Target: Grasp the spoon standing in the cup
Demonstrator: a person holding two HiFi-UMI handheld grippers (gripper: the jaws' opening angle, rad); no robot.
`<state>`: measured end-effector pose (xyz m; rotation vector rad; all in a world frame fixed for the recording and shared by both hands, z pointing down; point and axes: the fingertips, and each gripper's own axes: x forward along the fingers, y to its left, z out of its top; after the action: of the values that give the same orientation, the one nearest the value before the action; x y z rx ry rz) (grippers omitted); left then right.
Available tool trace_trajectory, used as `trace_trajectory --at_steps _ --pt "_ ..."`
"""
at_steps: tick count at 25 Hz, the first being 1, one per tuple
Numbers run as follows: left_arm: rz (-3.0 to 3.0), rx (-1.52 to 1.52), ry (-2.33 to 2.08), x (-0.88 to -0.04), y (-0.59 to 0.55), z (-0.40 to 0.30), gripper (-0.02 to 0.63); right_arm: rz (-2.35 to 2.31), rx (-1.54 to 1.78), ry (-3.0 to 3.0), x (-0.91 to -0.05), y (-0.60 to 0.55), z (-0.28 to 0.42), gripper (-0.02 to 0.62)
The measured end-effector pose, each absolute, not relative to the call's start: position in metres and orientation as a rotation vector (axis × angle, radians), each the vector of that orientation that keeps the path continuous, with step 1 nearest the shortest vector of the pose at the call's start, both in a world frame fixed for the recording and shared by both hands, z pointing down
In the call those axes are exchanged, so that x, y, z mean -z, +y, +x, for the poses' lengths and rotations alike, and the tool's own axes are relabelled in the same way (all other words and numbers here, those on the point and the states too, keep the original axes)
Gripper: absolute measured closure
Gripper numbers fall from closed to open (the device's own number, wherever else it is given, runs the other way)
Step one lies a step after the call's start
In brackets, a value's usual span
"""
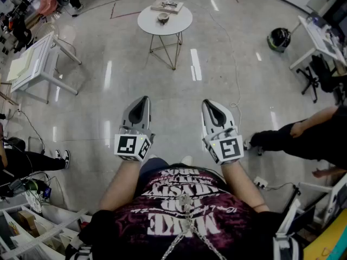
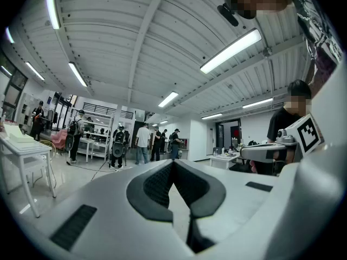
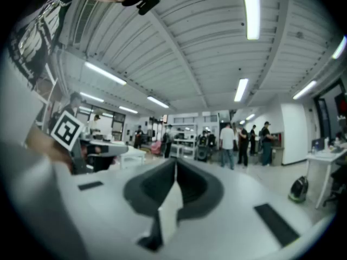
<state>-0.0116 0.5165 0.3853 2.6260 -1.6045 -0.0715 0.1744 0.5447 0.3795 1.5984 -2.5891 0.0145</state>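
You're holding the left gripper (image 1: 142, 99) and right gripper (image 1: 207, 103) level, jaws together on nothing, probably because the cup (image 1: 163, 18) sits well off on that round counter (image 1: 180, 21).

Small cup (image 1: 163, 18), upright near centre of round white table (image 1: 180, 22), spoon too small to discern

Head view: from your head, steeply down, round table (image 1: 164, 19) well ahead | gripper views: level, facing table-ward | shared: left gripper view catches your right gripper (image 2: 246, 153), right gripper view your left gripper (image 3: 122, 149)
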Motion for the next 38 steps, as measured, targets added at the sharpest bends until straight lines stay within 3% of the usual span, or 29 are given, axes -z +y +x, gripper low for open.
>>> trace_trajectory --at_steps 16,38 --pt "2.548 -0.041 -1.622 -0.416 0.513 -0.026 0.583 1.554 -0.138 -2.656 -0.409 0.529 0.167 0.558" --pt "2.616 0.014 -1.482 -0.416 0.345 -0.106 0.583 1.615 -0.160 -2.559 -0.405 0.389 0.073 0.558"
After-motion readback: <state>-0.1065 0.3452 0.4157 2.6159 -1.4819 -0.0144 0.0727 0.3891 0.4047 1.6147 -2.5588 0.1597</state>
